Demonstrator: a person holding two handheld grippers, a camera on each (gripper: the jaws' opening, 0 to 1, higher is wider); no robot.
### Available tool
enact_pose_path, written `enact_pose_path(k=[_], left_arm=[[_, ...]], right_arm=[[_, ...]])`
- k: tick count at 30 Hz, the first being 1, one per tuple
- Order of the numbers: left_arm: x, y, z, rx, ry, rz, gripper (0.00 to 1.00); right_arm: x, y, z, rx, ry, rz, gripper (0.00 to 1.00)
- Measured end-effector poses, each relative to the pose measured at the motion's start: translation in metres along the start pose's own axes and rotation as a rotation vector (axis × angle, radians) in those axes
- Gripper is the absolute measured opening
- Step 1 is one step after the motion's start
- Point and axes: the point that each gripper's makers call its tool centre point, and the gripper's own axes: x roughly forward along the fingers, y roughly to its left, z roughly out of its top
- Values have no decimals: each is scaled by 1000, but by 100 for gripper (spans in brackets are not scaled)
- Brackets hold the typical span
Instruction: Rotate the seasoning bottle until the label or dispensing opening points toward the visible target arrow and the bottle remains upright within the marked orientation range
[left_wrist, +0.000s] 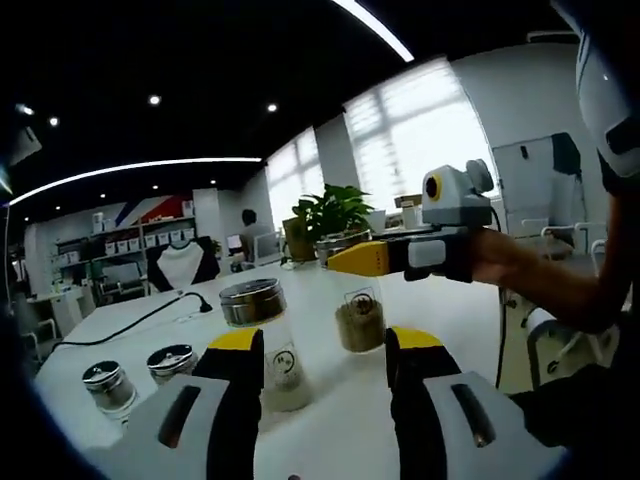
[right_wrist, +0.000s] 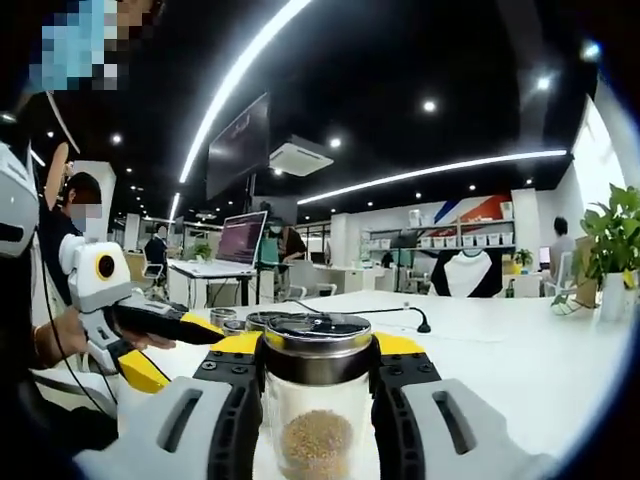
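A glass seasoning bottle (right_wrist: 318, 440) with a metal lid (right_wrist: 318, 348) and brown grains inside stands upright on the white table (right_wrist: 500, 345). My right gripper (right_wrist: 318, 372) is shut on it just below the lid. In the left gripper view this bottle (left_wrist: 360, 322) sits under the right gripper (left_wrist: 362, 258), which reaches in from the right. My left gripper (left_wrist: 325, 342) is open, its yellow-tipped jaws wide apart with nothing between them. A second lidded bottle (left_wrist: 254, 301) with pale contents stands just beyond its left jaw. The left gripper (right_wrist: 165, 340) also enters the right gripper view from the left.
Two small metal-capped shakers (left_wrist: 108, 386) (left_wrist: 172, 362) stand at the table's left. A black cable (left_wrist: 130, 322) runs across the table. A potted plant (left_wrist: 335, 212) stands at the far edge. Desks, a monitor (right_wrist: 243, 238) and people are in the office behind.
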Motion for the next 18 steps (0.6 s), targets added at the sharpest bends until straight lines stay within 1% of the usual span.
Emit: enact_pose_path(k=[1, 2, 4, 8, 10, 12, 15, 18], left_arm=[[1, 2, -4, -19, 16, 0, 52], [5, 4, -7, -25, 20, 0, 52], [6, 7, -13, -26, 40, 16, 52], [5, 8, -13, -42, 39, 24, 55], [4, 2, -8, -56, 36, 15, 58], [5, -1, -7, -64, 37, 12, 64], [5, -1, -6, -66, 37, 21, 74], [5, 3, -4, -51, 30, 39, 80]], right_arm=[[2, -1, -1, -1, 1, 3, 39], [2, -2, -2, 2, 2, 2, 39], [4, -4, -3, 5, -2, 6, 39], [6, -9, -6, 14, -2, 5, 39], [7, -11, -9, 14, 6, 4, 39], [7, -12, -9, 13, 8, 3, 39], [6, -15, -9, 17, 5, 4, 39], [7, -19, -9, 28, -1, 9, 39]])
